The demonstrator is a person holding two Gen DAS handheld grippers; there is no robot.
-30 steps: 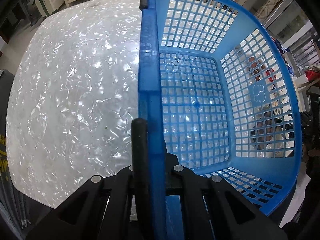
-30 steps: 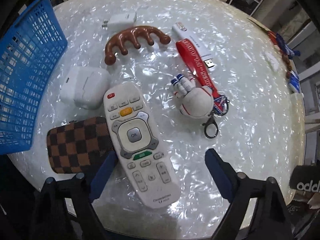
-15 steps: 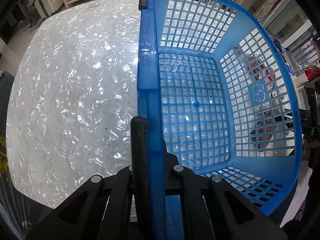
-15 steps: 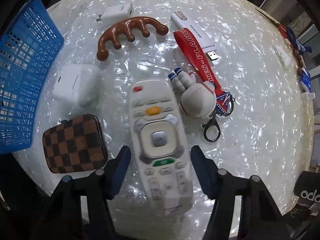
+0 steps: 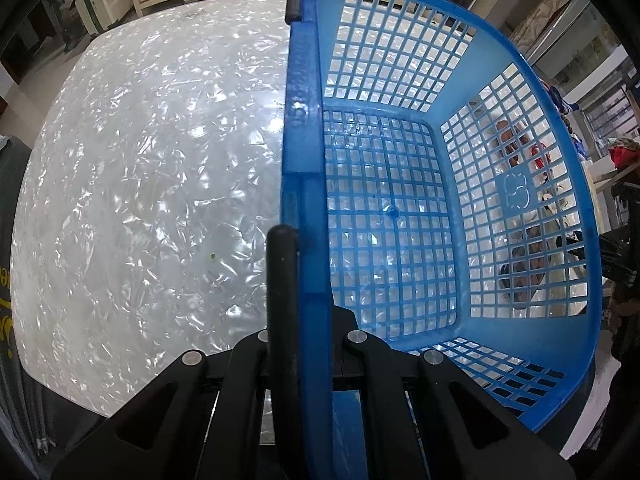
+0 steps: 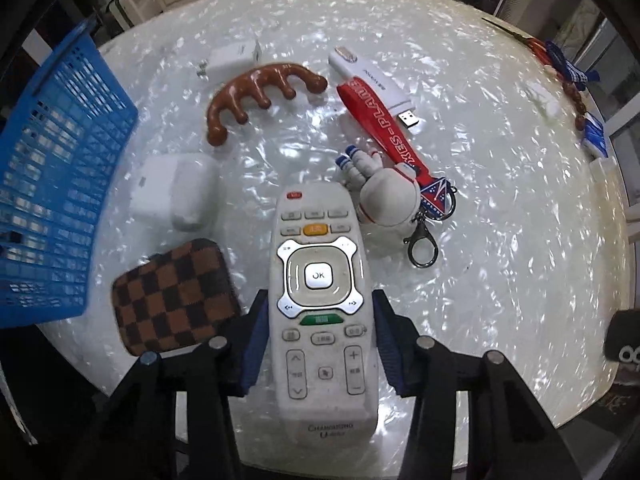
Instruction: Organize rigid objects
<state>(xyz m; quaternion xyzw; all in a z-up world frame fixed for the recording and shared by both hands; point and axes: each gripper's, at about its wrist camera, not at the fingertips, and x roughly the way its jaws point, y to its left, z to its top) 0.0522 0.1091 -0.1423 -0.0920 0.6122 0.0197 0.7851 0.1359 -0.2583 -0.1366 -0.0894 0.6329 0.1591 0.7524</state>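
My left gripper [image 5: 304, 276] is shut on the near-left rim of the empty blue mesh basket [image 5: 400, 208], beside its black handle. The basket also shows at the left of the right wrist view [image 6: 52, 184]. My right gripper [image 6: 320, 312] has closed its blue pads [image 6: 256, 332] on both long sides of a white TV remote [image 6: 320, 292], which points away from me over the shiny white table [image 6: 500, 220].
Near the remote lie a brown checkered pouch [image 6: 176, 296], a white earbud case [image 6: 180, 190], a brown wooden comb [image 6: 256, 94], a white charger [image 6: 232, 56], a white USB stick [image 6: 372, 80] and an astronaut keychain [image 6: 388, 196] on a red strap.
My right gripper moved forward over the remote and closed its pads on the remote's sides; the remote turned straight between them. The left gripper and basket hardly moved.
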